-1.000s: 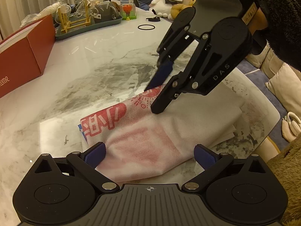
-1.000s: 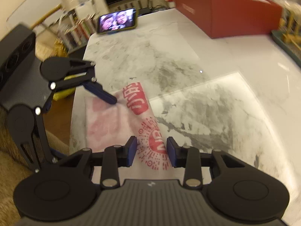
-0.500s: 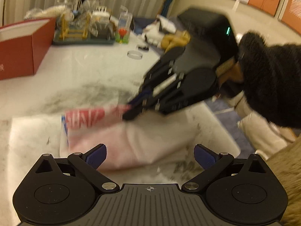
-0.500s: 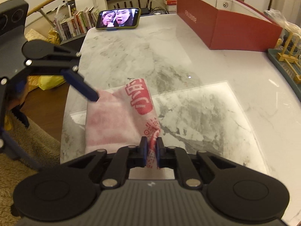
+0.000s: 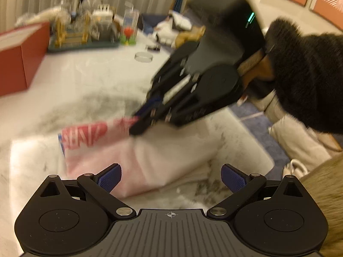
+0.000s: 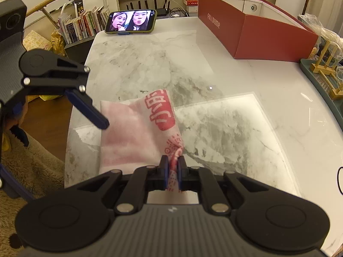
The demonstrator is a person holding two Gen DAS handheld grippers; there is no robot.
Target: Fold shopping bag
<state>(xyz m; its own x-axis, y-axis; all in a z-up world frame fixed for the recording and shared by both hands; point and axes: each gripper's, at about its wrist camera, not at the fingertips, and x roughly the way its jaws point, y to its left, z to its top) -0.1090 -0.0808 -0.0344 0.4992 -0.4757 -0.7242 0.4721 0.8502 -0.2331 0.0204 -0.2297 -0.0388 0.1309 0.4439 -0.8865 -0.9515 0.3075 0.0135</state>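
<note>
Marble, white with grey veining, makes up the bench (image 6: 214, 68), the largest thing here and the flat base any crease needs. At about one o'clock from the bench's middle in the right wrist view sits a long red box (image 6: 257, 34), and at eleven o'clock a phone (image 6: 130, 22) stands propped with its screen lit; both are well apart from the work, so the middle is free for folding. The shopping bag (image 6: 137, 132), thin white fabric with red print, lies partly folded near the bench's six o'clock edge, its printed strip turned up along the side toward three o'clock. The right claw (image 6: 172, 171) is nearly shut, its pads pinching a bunched corner of the printed edge; the jaws have just been closing on that fabric, which now sits gathered between them. I judge the pinch is taken at the corner so that the layer can be lifted and carried over the rest as the next fold. The left claw (image 5: 171, 177) stands wide and holds nothing, its blue pads at either side of the bag's near edge in its own view, which is blurred. It hovers at about nine o'clock from the bag in the right wrist view, probably placed to pin or catch the opposite side while the corner is drawn across.
</note>
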